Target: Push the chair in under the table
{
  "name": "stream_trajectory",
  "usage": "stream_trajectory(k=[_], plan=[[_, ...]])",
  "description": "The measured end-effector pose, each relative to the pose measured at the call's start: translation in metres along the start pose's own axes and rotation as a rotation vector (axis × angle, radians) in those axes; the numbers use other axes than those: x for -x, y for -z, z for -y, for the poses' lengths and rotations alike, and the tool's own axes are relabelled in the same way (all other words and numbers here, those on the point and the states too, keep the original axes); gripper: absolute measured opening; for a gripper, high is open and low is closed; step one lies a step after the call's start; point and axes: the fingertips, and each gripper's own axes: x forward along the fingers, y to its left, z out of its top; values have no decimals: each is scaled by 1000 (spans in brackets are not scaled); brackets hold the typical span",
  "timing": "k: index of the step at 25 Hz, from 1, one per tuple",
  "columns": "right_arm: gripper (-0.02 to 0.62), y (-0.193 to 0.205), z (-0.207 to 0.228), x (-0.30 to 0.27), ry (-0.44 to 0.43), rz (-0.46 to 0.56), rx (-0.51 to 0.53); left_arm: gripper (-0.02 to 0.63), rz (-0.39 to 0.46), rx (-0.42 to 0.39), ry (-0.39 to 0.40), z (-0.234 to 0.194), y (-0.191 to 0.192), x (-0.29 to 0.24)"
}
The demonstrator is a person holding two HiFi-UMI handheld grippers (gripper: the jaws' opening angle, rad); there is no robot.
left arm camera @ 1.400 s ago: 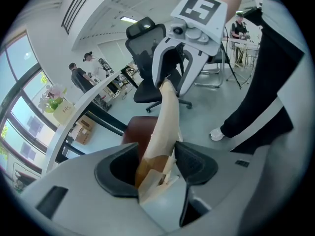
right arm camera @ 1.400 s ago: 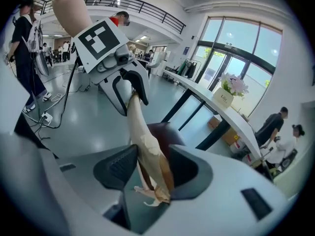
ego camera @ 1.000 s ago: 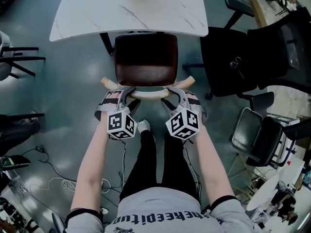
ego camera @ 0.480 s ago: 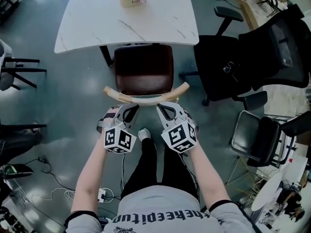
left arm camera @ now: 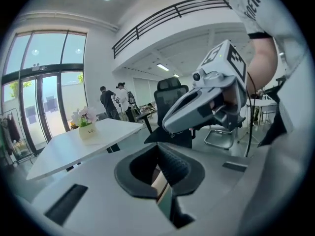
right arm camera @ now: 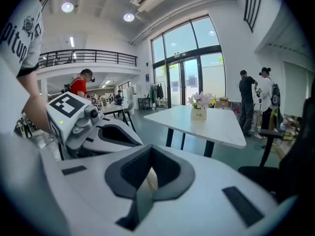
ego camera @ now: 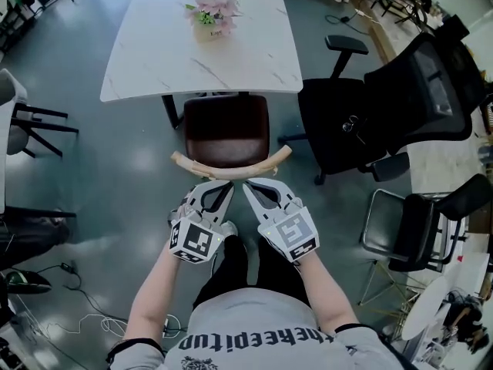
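Observation:
The chair has a dark brown seat (ego camera: 227,128) and a curved pale wooden backrest (ego camera: 231,169); the far part of its seat lies under the edge of the white marble table (ego camera: 162,60). My left gripper (ego camera: 219,188) and right gripper (ego camera: 250,186) hover side by side just short of the backrest, apart from it, both shut with nothing held. In the left gripper view the left gripper (left arm camera: 160,173) has its jaws together, with the table (left arm camera: 59,154) beyond. The right gripper (right arm camera: 146,173) is likewise closed in its own view, facing the table (right arm camera: 211,124).
A pot of pink flowers (ego camera: 212,10) stands on the table. Black office chairs (ego camera: 362,106) crowd the right side, with another chair (ego camera: 404,226) nearer. Chairs (ego camera: 23,122) stand at the left. Cables (ego camera: 46,314) lie on the floor. People (right arm camera: 248,100) stand far off.
Both grippers were open against the backrest; they have since shut, risen and drawn back from it. The chair now sits farther from me, closer in to the table.

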Motion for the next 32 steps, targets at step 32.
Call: stream_trajectory(k=[32], plan=[[11, -128, -54, 68, -33, 330, 106, 15, 355, 180, -119, -21, -142, 103]])
